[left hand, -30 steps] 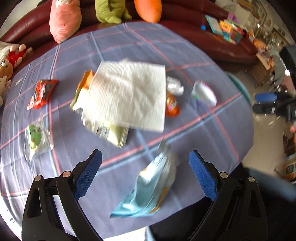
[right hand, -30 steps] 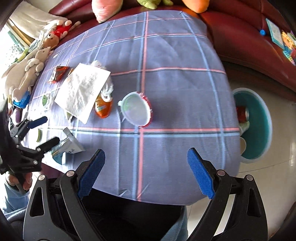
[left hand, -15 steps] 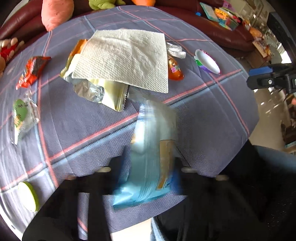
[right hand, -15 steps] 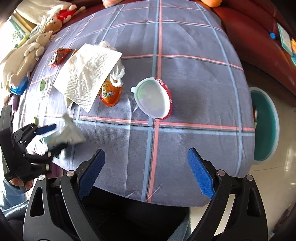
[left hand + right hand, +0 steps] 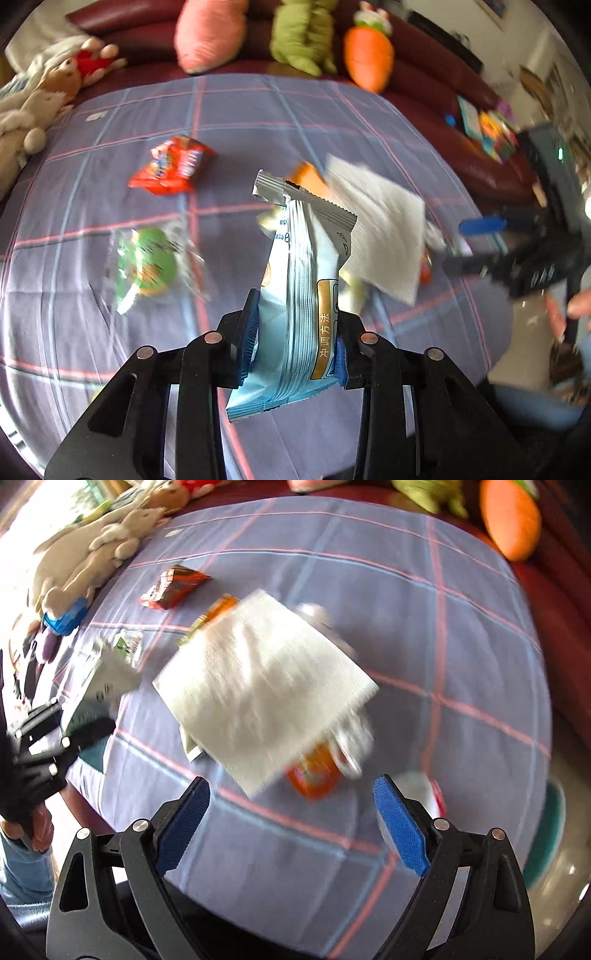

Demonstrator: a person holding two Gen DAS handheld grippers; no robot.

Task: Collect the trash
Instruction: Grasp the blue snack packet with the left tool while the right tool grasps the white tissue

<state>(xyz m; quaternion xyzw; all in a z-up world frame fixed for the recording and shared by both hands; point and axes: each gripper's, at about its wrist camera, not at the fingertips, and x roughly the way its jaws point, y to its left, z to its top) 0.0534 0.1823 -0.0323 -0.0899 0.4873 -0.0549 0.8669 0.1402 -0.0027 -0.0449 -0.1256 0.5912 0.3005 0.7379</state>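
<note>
Two blue pads of the left gripper (image 5: 293, 343) clamp the light-blue sachet (image 5: 299, 295) at lower centre of the frame; the right gripper (image 5: 291, 825) stands wide apart below the white napkin (image 5: 266, 701).

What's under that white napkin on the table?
Poking out from under the white napkin: an orange wrapper corner, an orange cup and crumpled clear plastic. Anything fully beneath it is hidden.

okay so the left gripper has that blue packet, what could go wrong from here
The left gripper pinches only the lower part of the blue packet; its torn top flops free, so it might slip or spill. The bin sits beyond the table's far edge, so carrying it across could brush the napkin, which loosely covers other wrappers.
</note>
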